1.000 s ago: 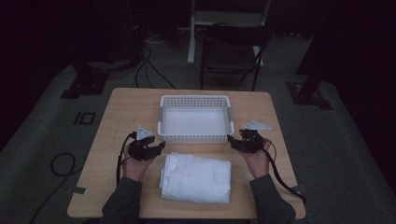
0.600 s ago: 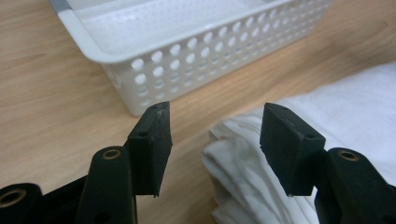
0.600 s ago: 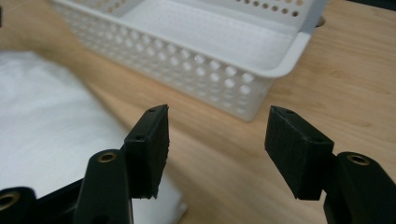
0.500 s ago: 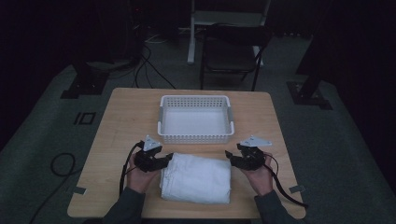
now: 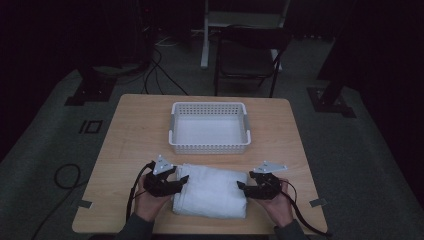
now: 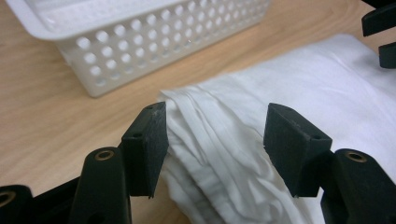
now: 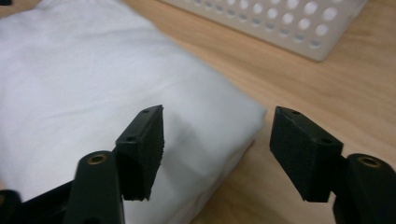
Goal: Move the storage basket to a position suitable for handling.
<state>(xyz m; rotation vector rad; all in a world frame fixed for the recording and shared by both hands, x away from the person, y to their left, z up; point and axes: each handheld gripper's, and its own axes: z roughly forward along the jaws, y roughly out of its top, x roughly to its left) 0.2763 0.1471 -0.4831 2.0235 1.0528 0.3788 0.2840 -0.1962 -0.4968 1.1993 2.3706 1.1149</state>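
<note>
Cloth [image 5: 210, 191], folded, white, at table's [image 5: 130, 130] near edge. We hold left gripper [image 5: 176, 184] at its left end, right gripper [image 5: 243, 187] at its right end, both jaws open. Basket [image 5: 209, 148] just beyond cloth.

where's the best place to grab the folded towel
Probably at its two short ends, one gripper from each side. The towel lies flat as a thick stack, and the open left gripper and right gripper already face those layered edges, low enough to pinch all folds together.
</note>
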